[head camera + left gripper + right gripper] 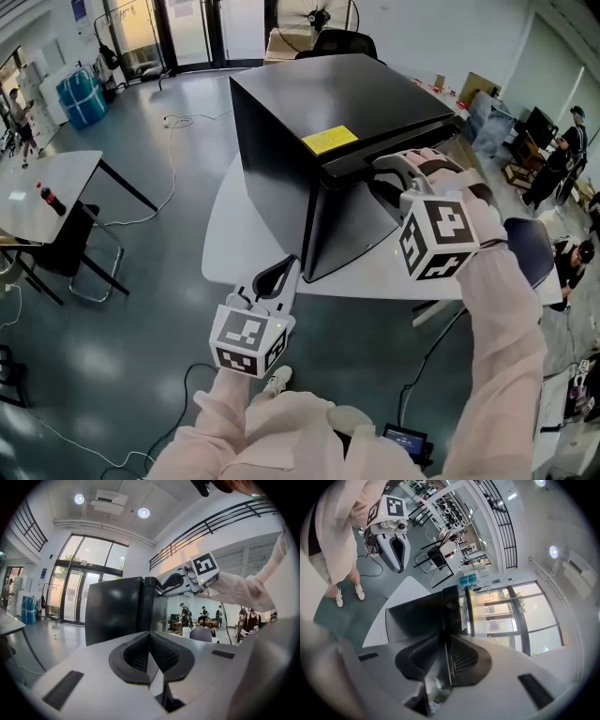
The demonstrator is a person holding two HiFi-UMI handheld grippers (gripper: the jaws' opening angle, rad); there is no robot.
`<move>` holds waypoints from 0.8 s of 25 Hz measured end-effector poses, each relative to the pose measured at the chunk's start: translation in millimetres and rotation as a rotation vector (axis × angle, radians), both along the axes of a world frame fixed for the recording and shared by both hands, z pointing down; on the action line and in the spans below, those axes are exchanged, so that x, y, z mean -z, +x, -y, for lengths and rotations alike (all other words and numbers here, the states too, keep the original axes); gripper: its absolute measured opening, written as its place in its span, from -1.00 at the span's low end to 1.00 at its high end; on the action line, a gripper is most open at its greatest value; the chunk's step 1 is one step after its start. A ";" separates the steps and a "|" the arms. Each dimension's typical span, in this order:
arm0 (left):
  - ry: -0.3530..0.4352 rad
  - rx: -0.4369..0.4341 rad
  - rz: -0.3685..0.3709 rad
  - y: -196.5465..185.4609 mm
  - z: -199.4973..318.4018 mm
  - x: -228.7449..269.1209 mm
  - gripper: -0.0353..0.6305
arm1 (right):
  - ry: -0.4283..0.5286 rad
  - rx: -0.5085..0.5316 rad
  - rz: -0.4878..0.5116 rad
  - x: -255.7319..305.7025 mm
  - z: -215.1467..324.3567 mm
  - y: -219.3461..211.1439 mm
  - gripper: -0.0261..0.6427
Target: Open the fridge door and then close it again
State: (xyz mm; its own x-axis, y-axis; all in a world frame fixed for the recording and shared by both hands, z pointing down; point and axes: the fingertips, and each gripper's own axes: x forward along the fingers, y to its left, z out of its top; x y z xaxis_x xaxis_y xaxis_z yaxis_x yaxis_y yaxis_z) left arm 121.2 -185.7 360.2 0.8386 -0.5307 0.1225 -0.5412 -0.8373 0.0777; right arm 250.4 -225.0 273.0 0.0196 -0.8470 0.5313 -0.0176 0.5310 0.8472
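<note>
Currently gripped: the right gripper (pixel 377 178) is clamped on the upper free edge of the fridge door (pixel 356 225). Its own view shows that thin dark edge pinched between the pads.
Why this hold: I can make out no handle, so pinching the bare edge is probably the only purchase. A grip far from the hinge should make the swing easier.
Fridge: the black mini fridge (pixel 328 98) stands on a white table (pixel 230 225), with a yellow sticker (pixel 328 140) on its top.
Door state: the door seems to stand slightly off the fridge body on the gripped side. I cannot tell how wide the gap is.
Door relative to the grippers: the door's edge is inside the right gripper's jaws. The door face hangs below that gripper and faces the person.
Idle side: the left gripper (pixel 274 277) has its jaws pressed together with nothing between them.
Idle side's place: it hovers just off the fridge's near lower corner, over the table's edge, touching neither the fridge nor the door.
Why it waits there: one gripper is enough for a light door, and low at the corner it is likely out of the door's path.
Stage: from this moment alone I cannot say whether the door is on its way open or shut.
</note>
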 end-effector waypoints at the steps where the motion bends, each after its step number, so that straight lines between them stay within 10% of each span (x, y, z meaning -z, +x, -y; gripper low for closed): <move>1: -0.001 0.004 -0.004 -0.1 -1.3 0.2 -0.86 | 0.002 0.001 0.000 -0.2 -0.3 -0.2 -0.69; 20: -0.031 -0.011 -0.009 14.4 -80.7 -6.6 -0.86 | 0.007 0.042 -0.050 3.0 -88.3 20.9 -0.66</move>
